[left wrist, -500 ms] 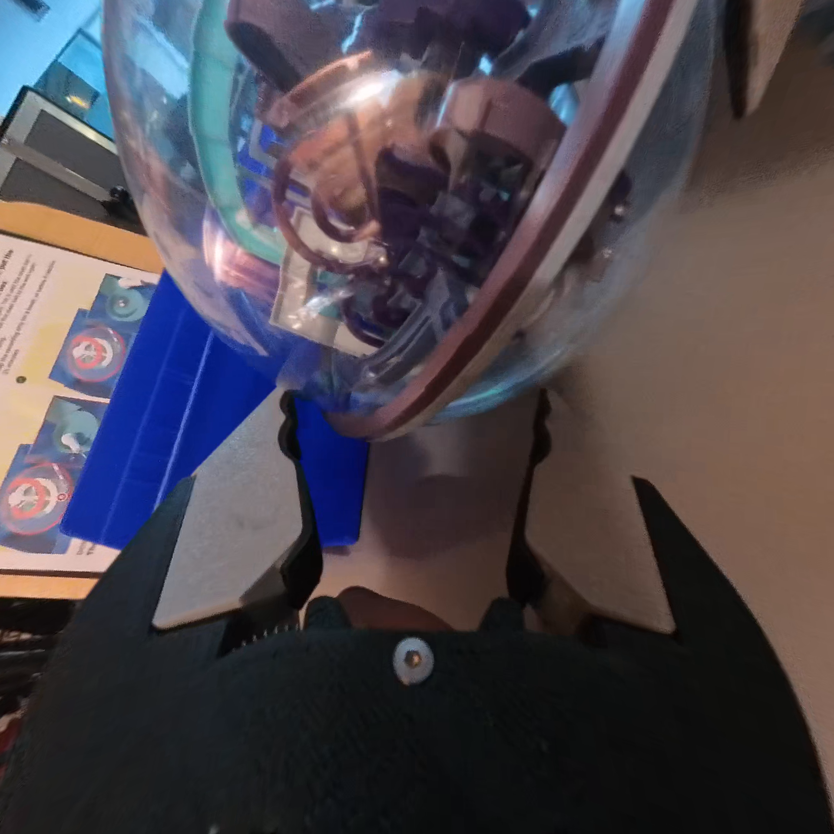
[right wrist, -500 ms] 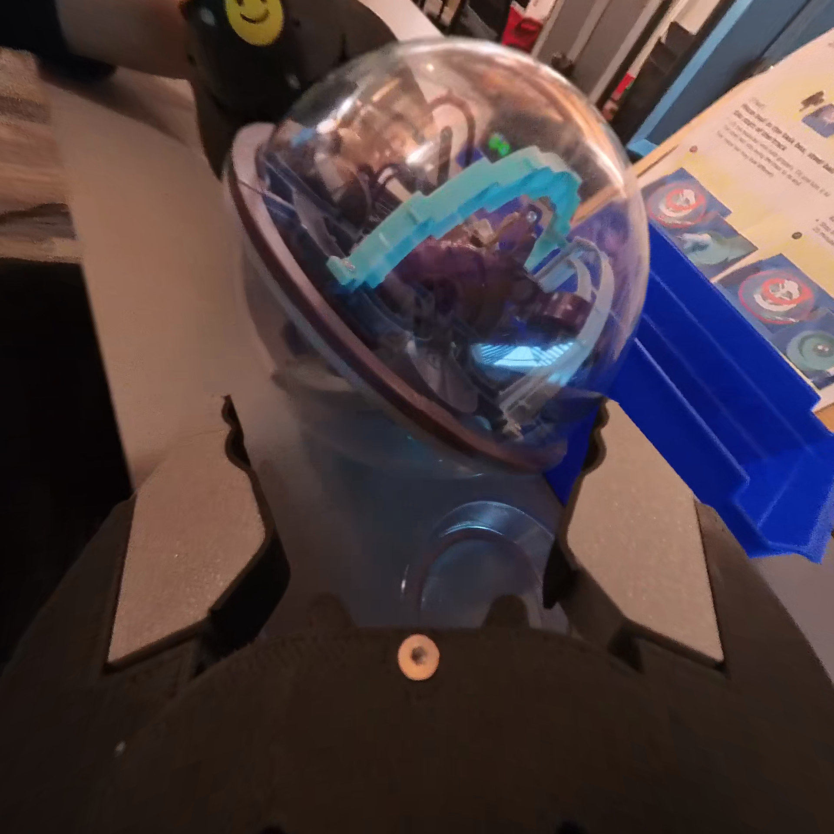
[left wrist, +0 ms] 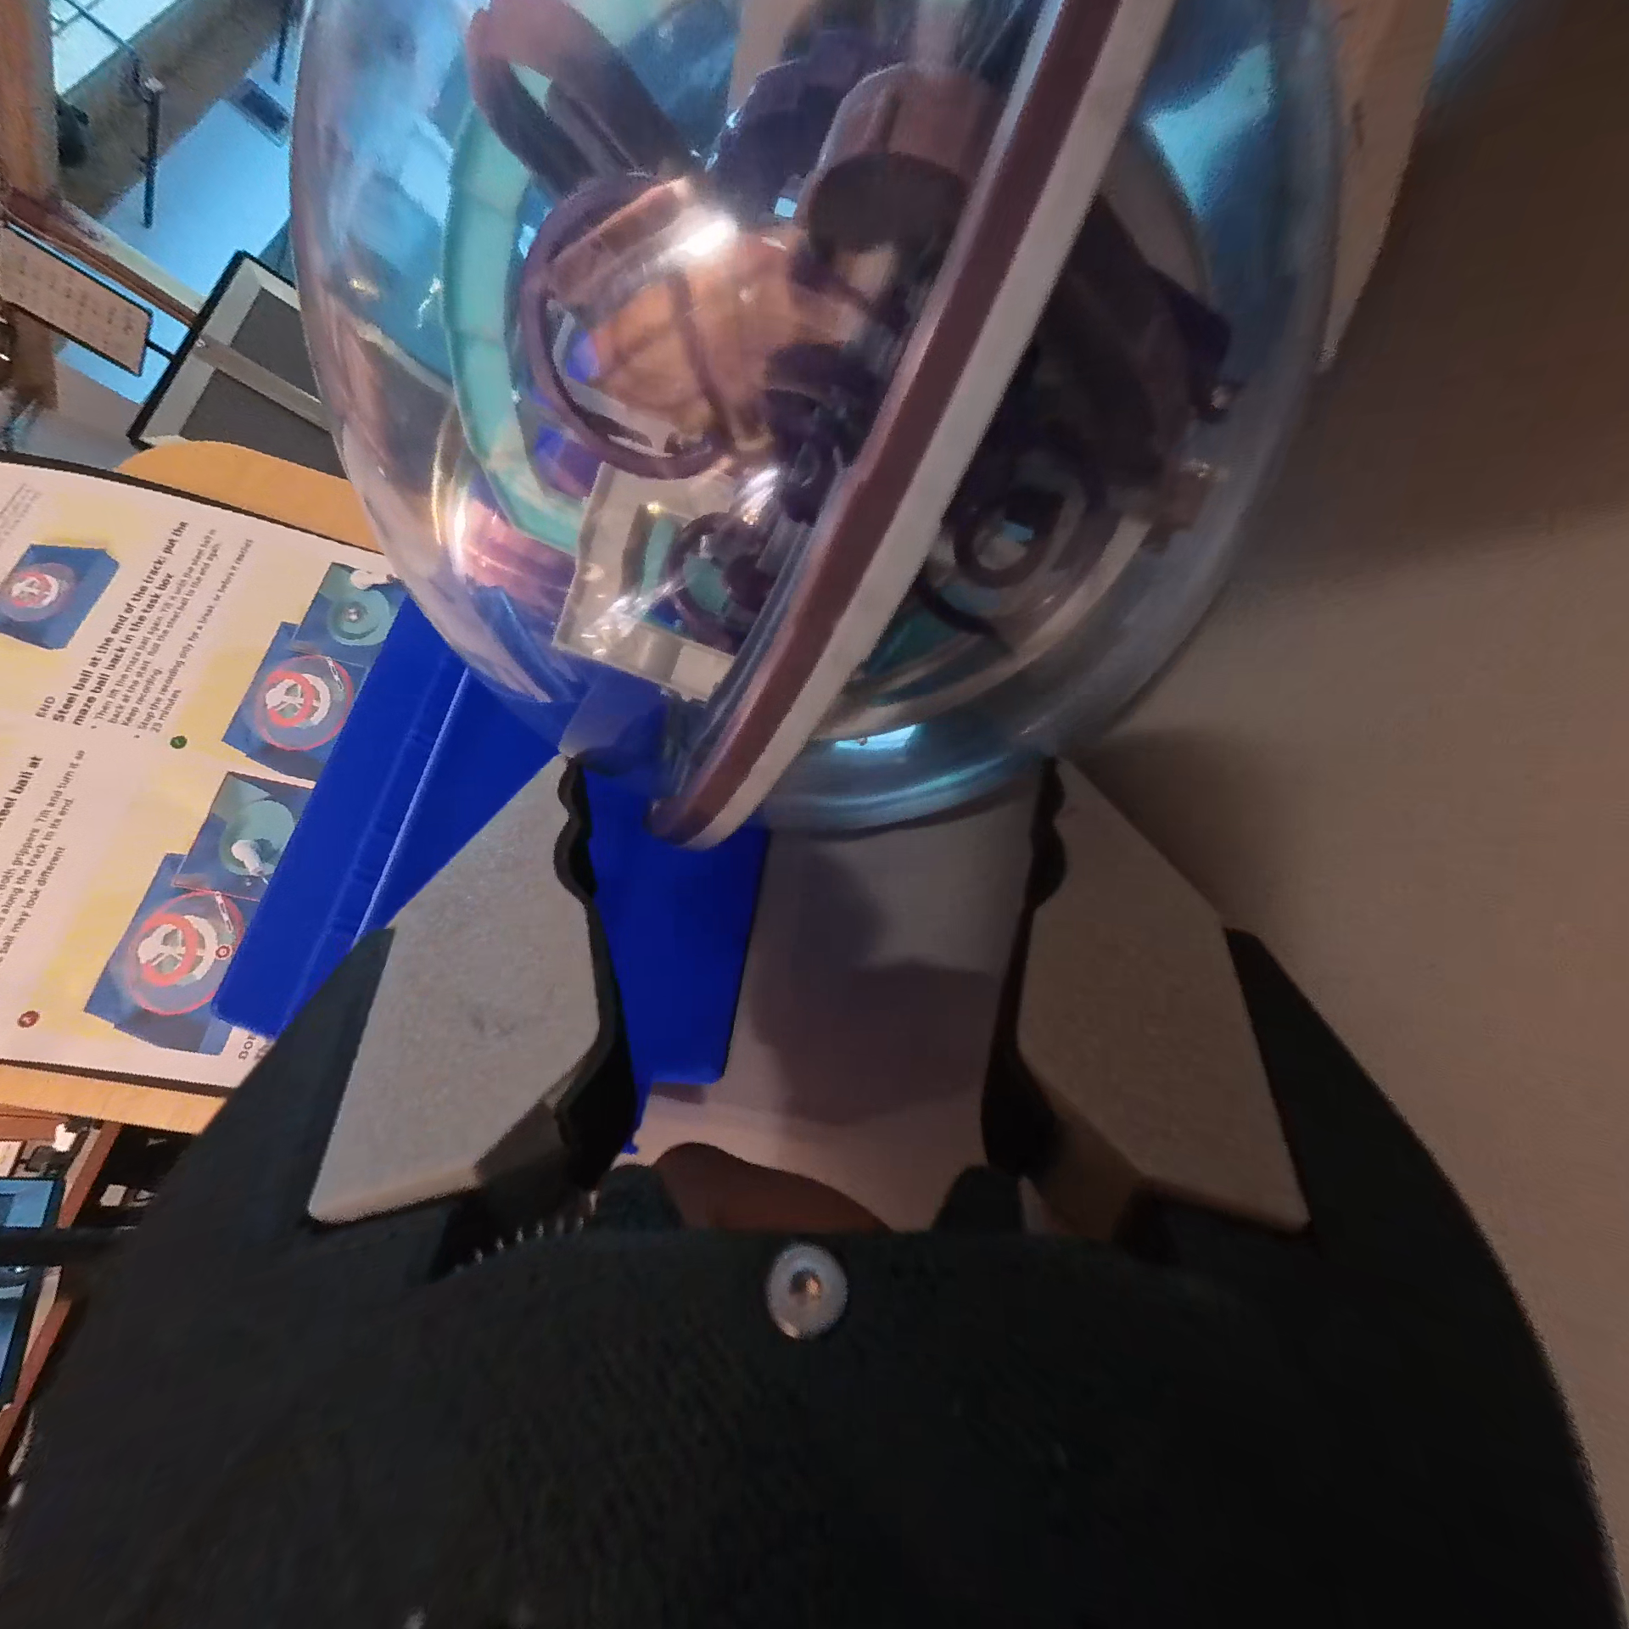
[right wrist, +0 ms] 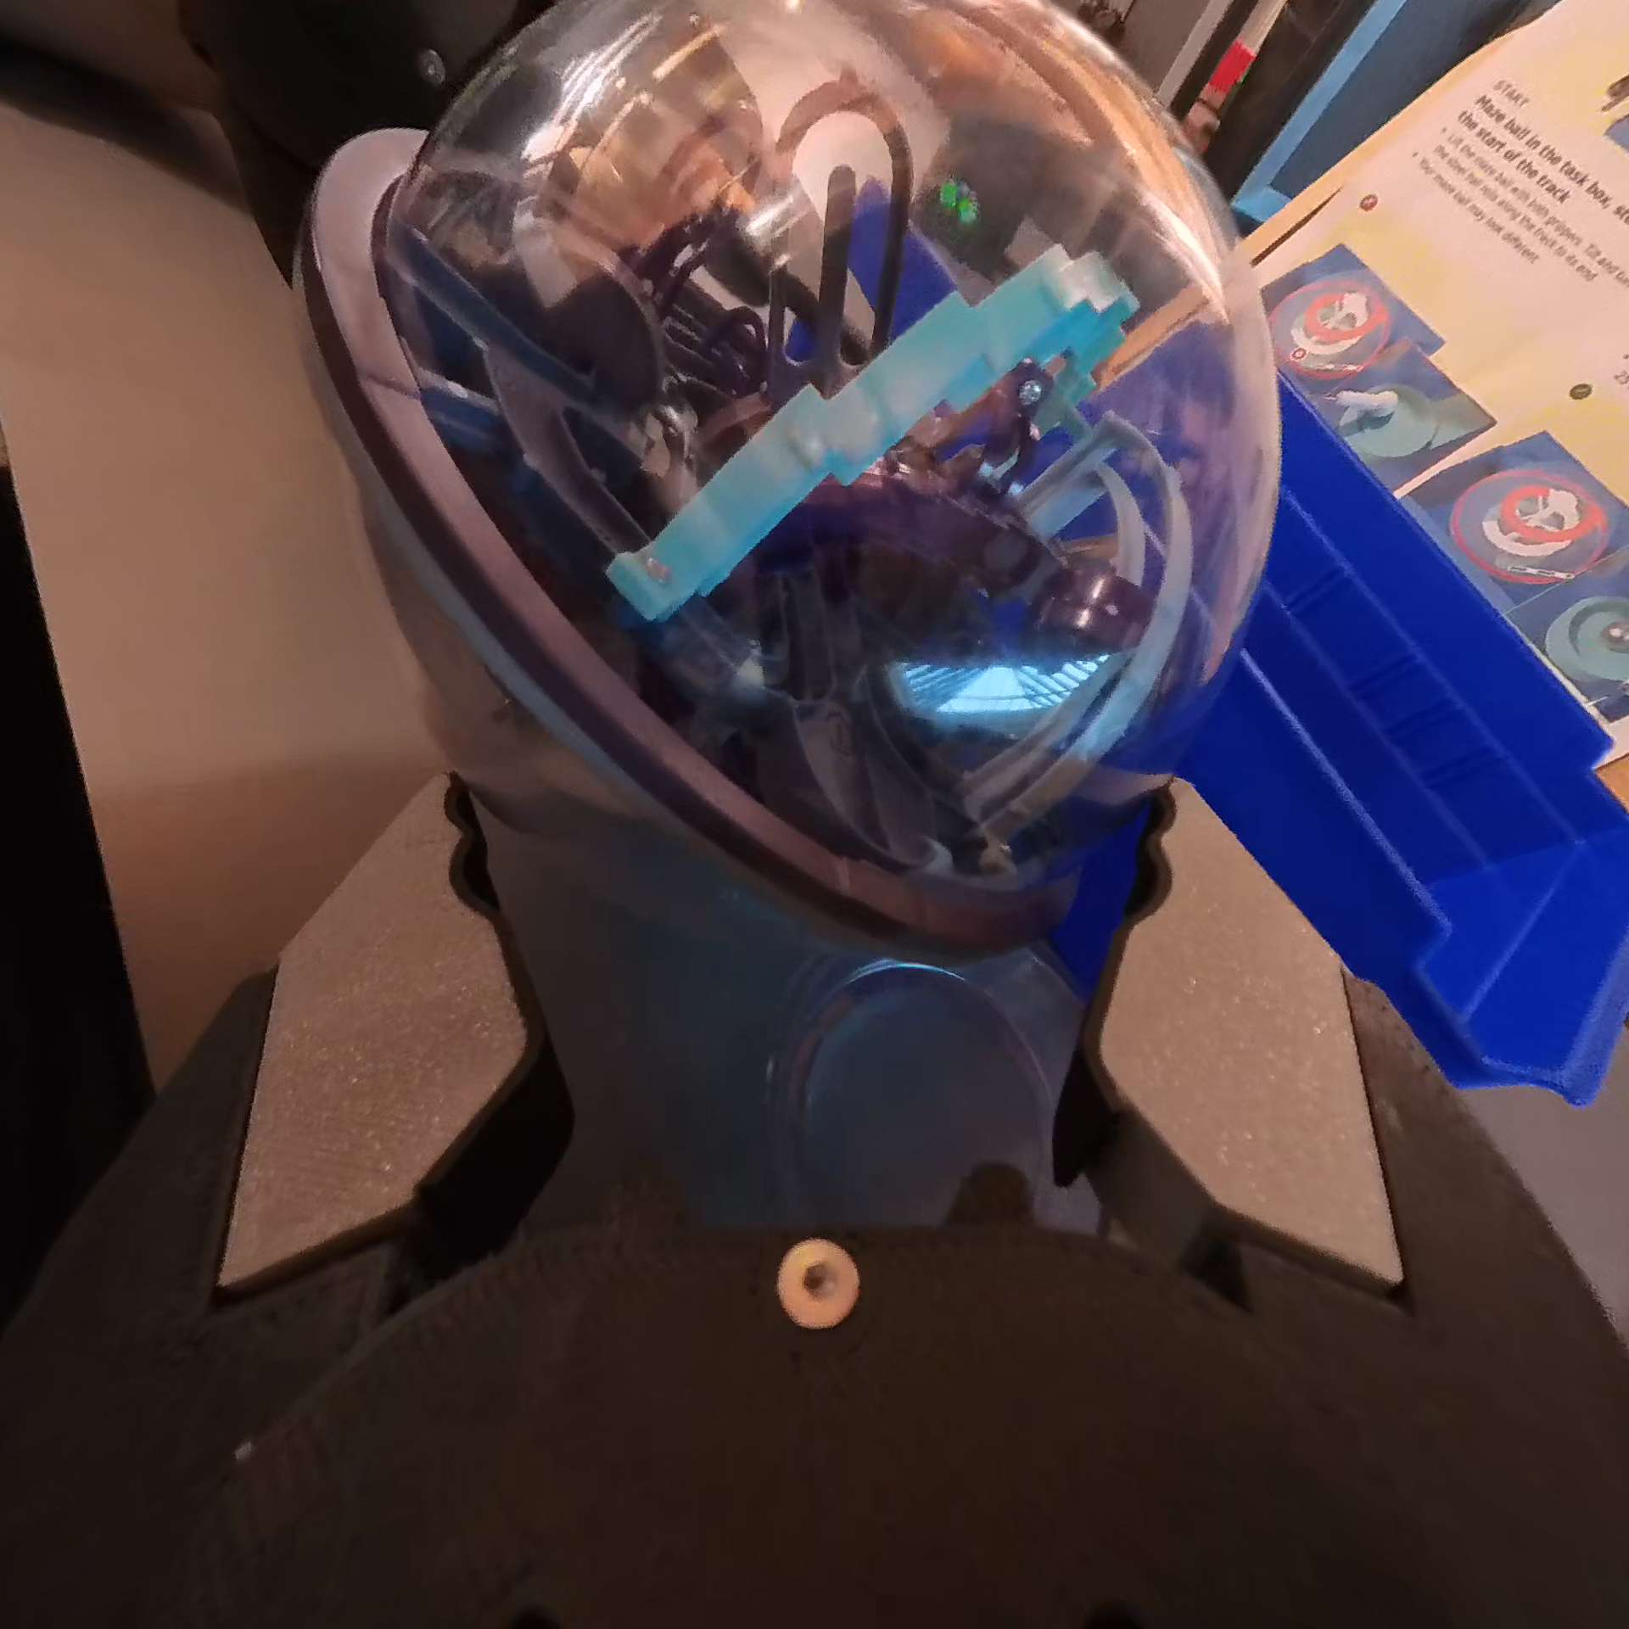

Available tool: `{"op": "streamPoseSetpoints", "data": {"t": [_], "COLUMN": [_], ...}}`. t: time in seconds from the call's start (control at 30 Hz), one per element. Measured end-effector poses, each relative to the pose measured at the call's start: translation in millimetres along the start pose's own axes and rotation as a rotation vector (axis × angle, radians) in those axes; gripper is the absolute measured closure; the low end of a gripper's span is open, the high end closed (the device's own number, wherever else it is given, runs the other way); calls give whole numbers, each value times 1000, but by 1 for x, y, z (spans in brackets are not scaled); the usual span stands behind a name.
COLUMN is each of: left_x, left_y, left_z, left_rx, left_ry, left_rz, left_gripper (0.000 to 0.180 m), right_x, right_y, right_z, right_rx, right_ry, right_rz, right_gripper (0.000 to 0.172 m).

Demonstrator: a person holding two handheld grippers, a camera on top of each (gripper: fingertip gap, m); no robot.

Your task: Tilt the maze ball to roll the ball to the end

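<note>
I've got the maze ball pinched between both grippers — right gripper underneath, left gripper opposite — seam ring tilted, jaws wide, tips on the shell.

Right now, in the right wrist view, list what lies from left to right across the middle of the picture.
Pale tabletop → maze ball, a clear sphere with a turquoise track → blue bin → printed instruction sheet at the right edge.

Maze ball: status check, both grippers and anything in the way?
Maze ball off the table, tilted, cradled at both grippers' fingers. Left gripper, right gripper: clamp unclear. Blue bin close alongside.
</note>
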State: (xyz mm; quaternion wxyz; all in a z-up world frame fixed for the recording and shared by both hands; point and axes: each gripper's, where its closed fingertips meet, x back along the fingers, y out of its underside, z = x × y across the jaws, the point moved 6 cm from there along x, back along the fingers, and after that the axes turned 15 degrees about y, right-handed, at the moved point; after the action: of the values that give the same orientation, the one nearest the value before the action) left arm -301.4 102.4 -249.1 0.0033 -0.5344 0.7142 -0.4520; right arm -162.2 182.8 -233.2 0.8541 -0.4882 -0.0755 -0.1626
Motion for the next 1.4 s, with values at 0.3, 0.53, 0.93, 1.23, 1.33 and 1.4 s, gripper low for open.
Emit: {"op": "streamPoseSetpoints", "data": {"t": [0.3,0.53,0.93,1.23,1.33,1.4], "left_x": [1,1,5,11,15,16], "left_y": [1,2,-1,-9,-13,-15], "left_z": [0,-1,-1,-3,-4,-4], "left_rx": [-21,2,59,129,159,173], "left_ry": [-24,2,46,68,84,94], "left_rz": [-4,4,30,127,163,172], "left_gripper": [81,82,80,80,79,79], "right_x": [-7,-15,-18,-10,-7,-7], "right_y": [-3,-6,-5,-22,-26,-26], "right_z": [0,2,1,7,9,10], "right_rx": [70,114,2,-62,-100,-126], "right_ry": [14,-4,-68,-112,-137,-153], "right_rz": [22,73,109,149,150,148], "right_gripper": [21,14,14,14,14,14]}}
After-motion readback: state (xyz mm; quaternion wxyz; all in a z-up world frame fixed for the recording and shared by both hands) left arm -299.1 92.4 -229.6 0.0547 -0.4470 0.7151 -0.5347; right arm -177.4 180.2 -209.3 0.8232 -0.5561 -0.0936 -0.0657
